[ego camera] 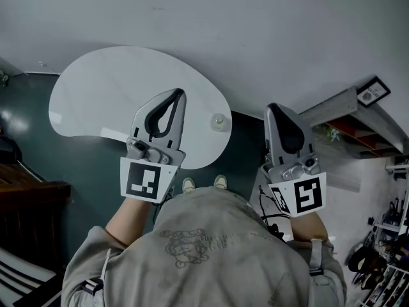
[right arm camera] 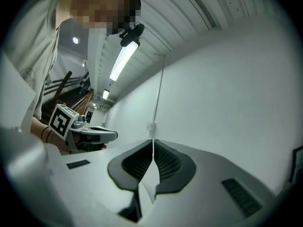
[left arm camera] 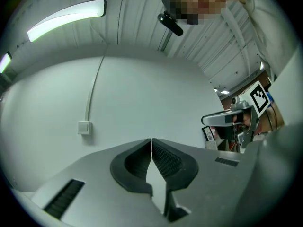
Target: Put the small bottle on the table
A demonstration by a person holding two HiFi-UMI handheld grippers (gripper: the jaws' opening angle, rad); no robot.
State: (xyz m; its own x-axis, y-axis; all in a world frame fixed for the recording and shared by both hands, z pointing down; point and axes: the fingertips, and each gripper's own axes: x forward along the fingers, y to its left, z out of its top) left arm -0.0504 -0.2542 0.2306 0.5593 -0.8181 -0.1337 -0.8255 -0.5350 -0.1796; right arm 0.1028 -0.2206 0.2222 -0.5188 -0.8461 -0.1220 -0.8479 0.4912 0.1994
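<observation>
A small pale bottle [ego camera: 219, 120] stands on the white kidney-shaped table [ego camera: 115, 88], near its right edge, seen from above. My left gripper [ego camera: 181, 94] is raised over the table, left of the bottle and apart from it, jaws shut and empty. My right gripper [ego camera: 273, 107] is held up to the right of the table, off its edge, also shut with nothing in it. In the left gripper view the left gripper [left arm camera: 151, 141] faces a bare white wall, pads meeting, with the right gripper [left arm camera: 232, 122] alongside. The right gripper [right arm camera: 153, 142] likewise faces the wall.
A dark green floor [ego camera: 83, 165] lies below the table, and the person's shoes [ego camera: 220, 181] stand at its near edge. A shelf unit [ego camera: 348, 123] is at the right. A small wall box [left arm camera: 84, 126] with a cable sits on the wall.
</observation>
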